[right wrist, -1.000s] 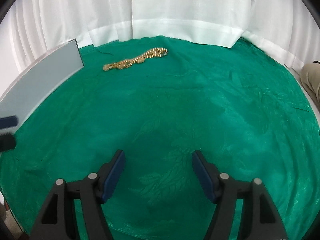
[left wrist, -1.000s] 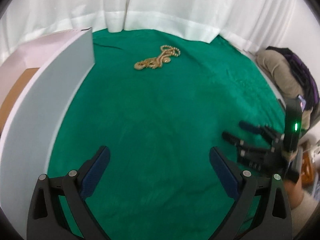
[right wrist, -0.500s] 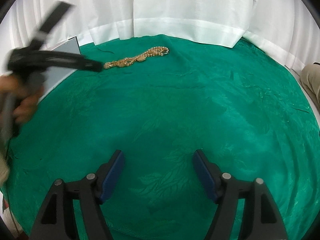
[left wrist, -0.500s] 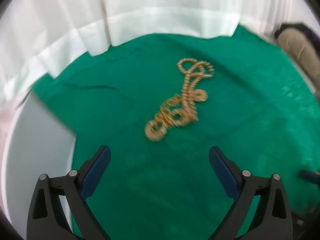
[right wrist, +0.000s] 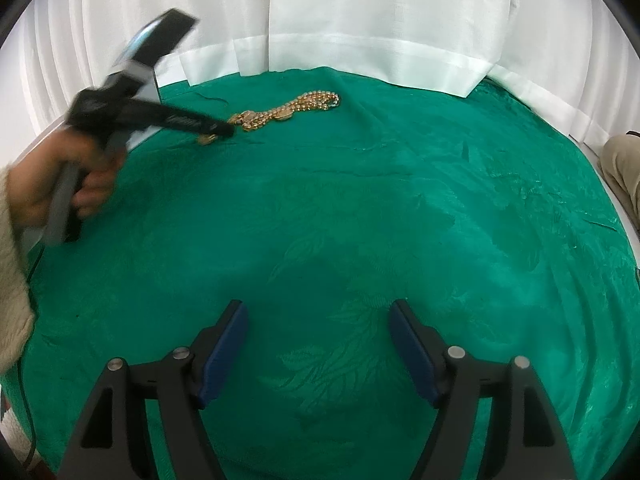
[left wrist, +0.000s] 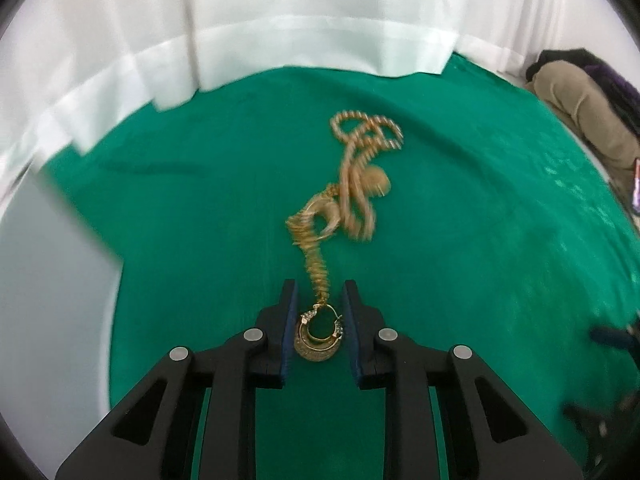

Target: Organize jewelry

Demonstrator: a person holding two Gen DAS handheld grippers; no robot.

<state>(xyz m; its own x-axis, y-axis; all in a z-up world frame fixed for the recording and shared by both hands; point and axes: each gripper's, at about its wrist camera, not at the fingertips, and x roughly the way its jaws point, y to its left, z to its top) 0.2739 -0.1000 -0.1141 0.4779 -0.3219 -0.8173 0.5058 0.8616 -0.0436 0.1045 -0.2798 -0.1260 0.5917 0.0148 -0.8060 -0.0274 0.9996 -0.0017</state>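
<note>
- Left wrist view: my left gripper (left wrist: 318,320), wide a second ago, has jaws closing around the gold earring (left wrist: 318,340) at six o'clock.
- Gold necklace (left wrist: 352,184) trails toward twelve on the green tabletop (left wrist: 480,260); pickup beginning.
- Right gripper (right wrist: 318,356) jaws spread, empty.

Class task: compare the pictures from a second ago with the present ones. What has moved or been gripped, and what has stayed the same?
The left gripper swung away from beside the white box to the gold jewelry pile; its jaws are closing around a gold hoop earring at the pile's near end. The right gripper stayed open over the green cloth, and the bead chain lies as before.
</note>
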